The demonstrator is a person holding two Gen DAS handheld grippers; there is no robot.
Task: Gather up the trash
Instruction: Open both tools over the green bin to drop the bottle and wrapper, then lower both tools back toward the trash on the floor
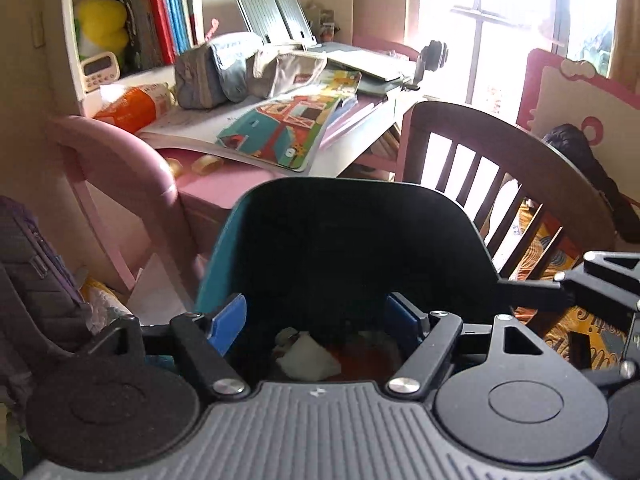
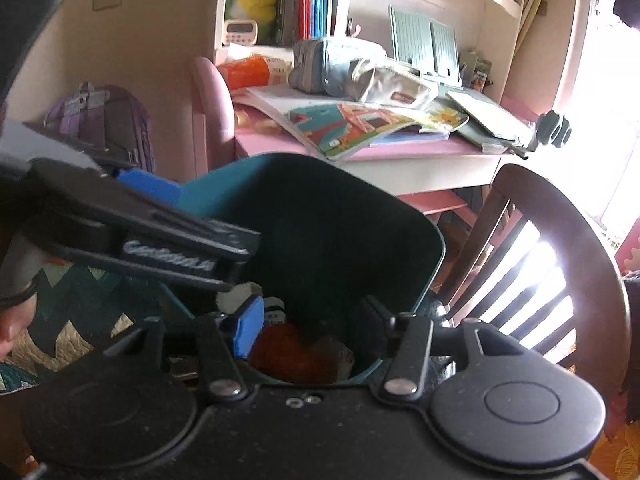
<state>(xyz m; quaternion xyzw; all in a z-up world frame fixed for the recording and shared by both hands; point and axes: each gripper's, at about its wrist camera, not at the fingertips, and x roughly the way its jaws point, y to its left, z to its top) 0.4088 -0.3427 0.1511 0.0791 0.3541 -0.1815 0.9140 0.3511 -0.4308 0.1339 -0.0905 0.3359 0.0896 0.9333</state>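
A teal trash bin [image 1: 216,264] with a dark inside fills the middle of both wrist views. My left gripper [image 1: 316,324] hangs over its mouth, open, with nothing between the blue pads [image 1: 228,330]. Below it in the bin lie a crumpled white paper [image 1: 310,358] and something orange-red [image 1: 364,360]. My right gripper [image 2: 310,324] is also open and empty above the bin [image 2: 224,196], over the orange trash [image 2: 288,356] and a grey scrap [image 2: 340,356]. The left gripper [image 2: 148,220] crosses the right wrist view at the upper left, over the bin's left rim.
Behind the bin stands a pink desk [image 1: 224,188] with a picture book [image 1: 288,128], pencil cases [image 1: 248,70], an orange packet [image 1: 132,106] and tape rolls [image 1: 206,164]. A dark wooden chair [image 1: 500,148] is at the right, a purple backpack [image 1: 32,264] at the left.
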